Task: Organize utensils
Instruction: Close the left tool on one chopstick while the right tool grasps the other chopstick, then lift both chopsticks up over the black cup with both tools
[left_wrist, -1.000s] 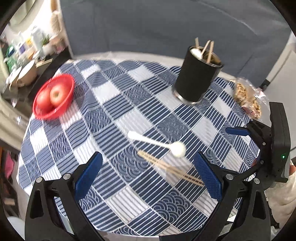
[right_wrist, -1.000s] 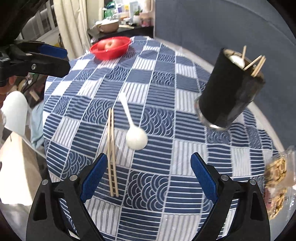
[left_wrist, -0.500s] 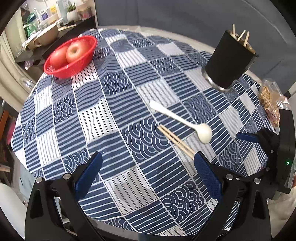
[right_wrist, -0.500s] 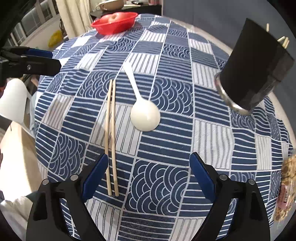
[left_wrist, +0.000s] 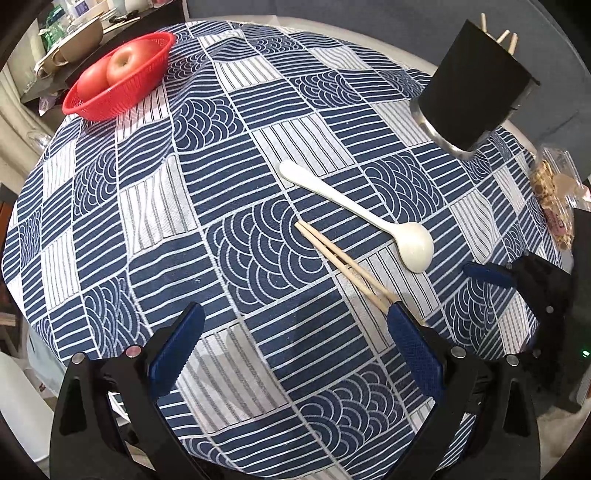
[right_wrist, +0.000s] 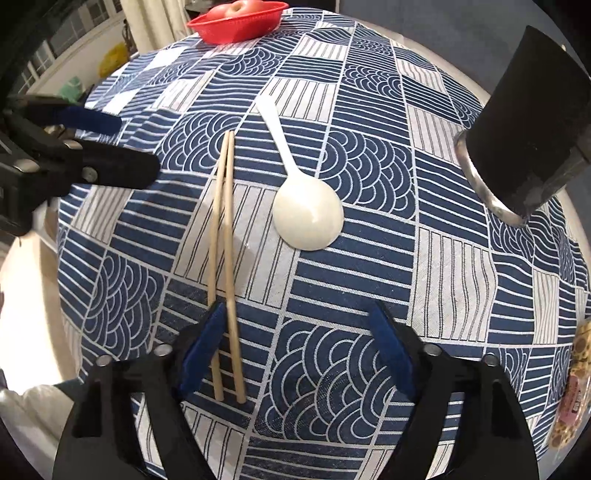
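A blue checked cloth covers the round worktop (left_wrist: 155, 206). The black cup (left_wrist: 476, 88) stands near its far edge. Mid-worktop lie the white spoon (right_wrist: 306, 206) and chopsticks (right_wrist: 225, 258). Both grippers, left (left_wrist: 291, 339) and right (right_wrist: 295, 347), hold their jaws wide open, gripping nothing.

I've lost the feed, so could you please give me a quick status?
Both grippers, left and right, open, empty. Chopsticks and spoon on cloth, holder upright. Nothing blocking.

Even, bright light falls on the cloth (left_wrist: 221, 192), with daylight from the windows (right_wrist: 74, 55) beyond its left side. Shadows are soft and faint. A gloss shows on the spoon (right_wrist: 308, 218). Fisheye bending curves the cloth's edges; corners go black.
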